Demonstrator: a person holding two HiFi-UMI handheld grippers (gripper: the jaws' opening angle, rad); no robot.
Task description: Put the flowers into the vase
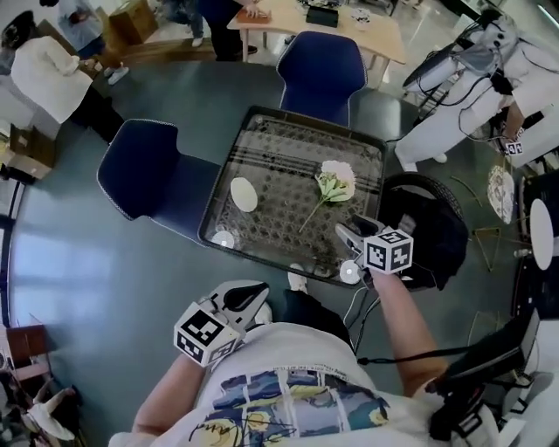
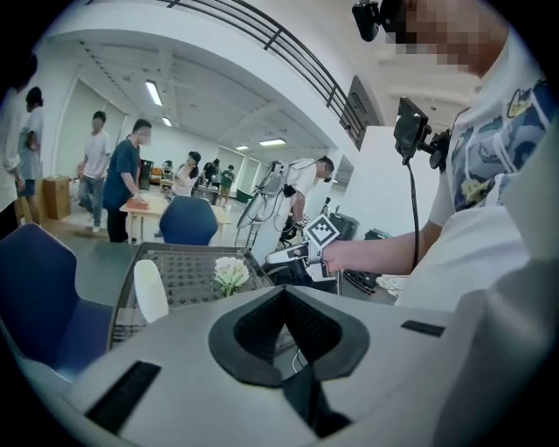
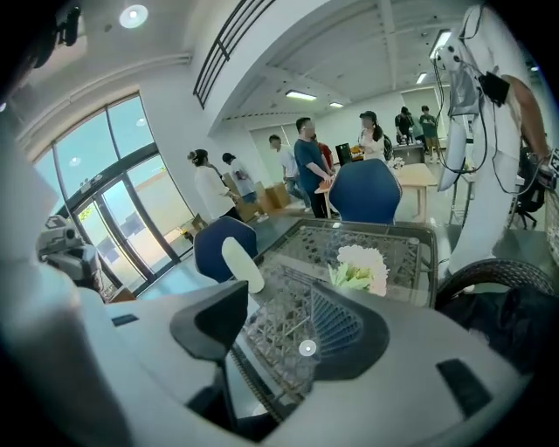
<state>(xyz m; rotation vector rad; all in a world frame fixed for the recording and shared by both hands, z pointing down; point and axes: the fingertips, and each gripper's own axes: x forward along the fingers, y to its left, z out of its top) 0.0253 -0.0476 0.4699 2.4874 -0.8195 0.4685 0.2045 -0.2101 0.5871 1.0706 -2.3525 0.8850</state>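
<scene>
A white oval vase (image 1: 244, 194) stands on the left half of the glass-topped table (image 1: 279, 144). The flowers (image 1: 334, 182), pale blooms on a green stem, lie flat on the table's right half. My right gripper (image 1: 347, 232) hovers over the table's near right corner, just short of the stem's end, open with nothing between its fingers. In the right gripper view (image 3: 279, 336) the vase (image 3: 242, 264) and the flowers (image 3: 361, 266) lie ahead. My left gripper (image 1: 251, 294) hangs off the table by my lap, shut and empty; its own view (image 2: 286, 336) shows the vase (image 2: 150, 290) and the flowers (image 2: 231, 272).
Two blue chairs (image 1: 148, 170) (image 1: 321, 70) stand at the table's left and far sides. A black bag (image 1: 430, 229) sits against its right edge. A wooden table (image 1: 349, 26) and several people are farther off, and a cable runs along my right arm.
</scene>
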